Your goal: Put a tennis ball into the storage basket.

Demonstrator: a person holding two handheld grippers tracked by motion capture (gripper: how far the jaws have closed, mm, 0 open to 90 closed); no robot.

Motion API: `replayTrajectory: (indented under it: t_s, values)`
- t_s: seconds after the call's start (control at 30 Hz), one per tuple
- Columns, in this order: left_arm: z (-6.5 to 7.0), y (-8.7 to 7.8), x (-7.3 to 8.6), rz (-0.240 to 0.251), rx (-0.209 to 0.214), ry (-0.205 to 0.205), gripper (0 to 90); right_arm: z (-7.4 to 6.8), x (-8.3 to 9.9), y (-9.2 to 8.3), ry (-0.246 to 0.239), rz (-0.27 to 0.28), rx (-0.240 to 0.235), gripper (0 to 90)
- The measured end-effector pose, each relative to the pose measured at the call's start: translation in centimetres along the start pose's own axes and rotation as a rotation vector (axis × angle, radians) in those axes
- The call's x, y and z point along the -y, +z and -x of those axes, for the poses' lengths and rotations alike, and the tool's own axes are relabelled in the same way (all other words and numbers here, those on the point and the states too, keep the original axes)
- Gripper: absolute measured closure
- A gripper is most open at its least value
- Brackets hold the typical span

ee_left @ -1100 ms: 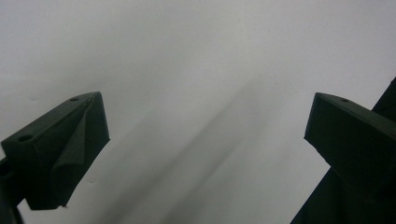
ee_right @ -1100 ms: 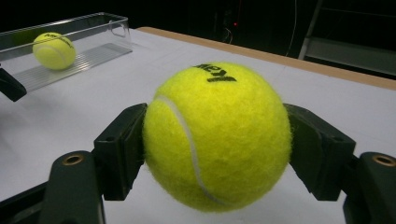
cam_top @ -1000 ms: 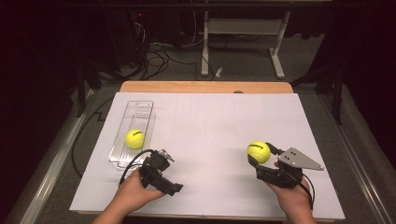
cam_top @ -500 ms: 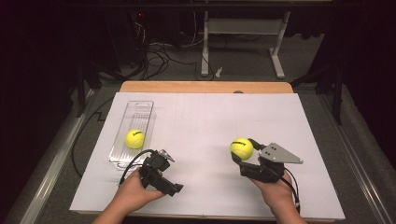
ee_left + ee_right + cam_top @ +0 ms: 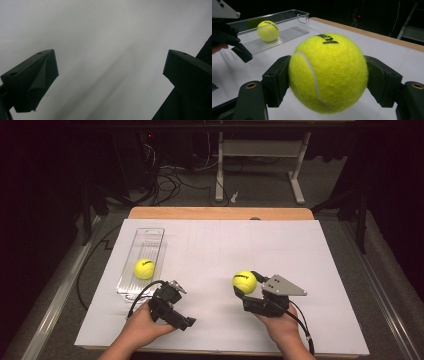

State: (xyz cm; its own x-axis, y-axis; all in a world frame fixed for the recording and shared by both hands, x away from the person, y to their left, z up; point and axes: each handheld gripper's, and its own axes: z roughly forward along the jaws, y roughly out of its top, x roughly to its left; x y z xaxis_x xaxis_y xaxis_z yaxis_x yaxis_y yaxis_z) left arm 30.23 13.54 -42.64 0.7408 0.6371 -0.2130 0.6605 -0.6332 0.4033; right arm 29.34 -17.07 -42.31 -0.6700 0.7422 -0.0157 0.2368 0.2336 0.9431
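Tennis ball [image 5: 328, 72], bright yellow with a white curved seam, is clamped between the two black jaws of the right gripper [image 5: 248, 287], one pad pressing on each side of it, and is held just above the white table cover [image 5: 220, 250] near the person's edge, right of centre. Being round, it has no long axis. The black printed word on it faces upward and away from the right gripper's camera, so it reads upside down there and is too blurred to make out with certainty.

There are two tennis balls and one tray. From left to right in the high view: a clear plastic tray [image 5: 150, 236] lies lengthwise away from the person on the left part of the cover. The second tennis ball [image 5: 144, 268] rests inside it, toward its near end, with black lettering on top that cannot be read. Just below the tray's near end, the left gripper [image 5: 175, 287] is held in the person's left hand [image 5: 137, 330]. Its jaws stand wide apart with nothing between them, over the bare white cover. Farther right is the held ball, then the right gripper's grey three-cornered plate [image 5: 282, 286] and the right hand [image 5: 282, 327].
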Motion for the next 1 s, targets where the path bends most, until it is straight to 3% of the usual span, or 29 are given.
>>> replayTrajectory:
  t_s: [0.37, 0.8, 1.0]
  values:
    - [0.1, 0.1, 0.0, -0.007, -0.003, 0.008, 1.0, -1.3, 1.0, 1.0, 0.005, -0.02, -0.042, 27.5]
    - [0.3, 0.2, 0.0, -0.01, -0.003, 0.011, 1.0, -3.3, 2.6, 2.2, -0.054, -0.08, -0.088, 27.5]
    - [0.2, 0.3, 0.0, -0.01, 0.004, 0.005, 1.0, -3.5, 2.8, 2.3, -0.066, -0.088, -0.092, 27.5]
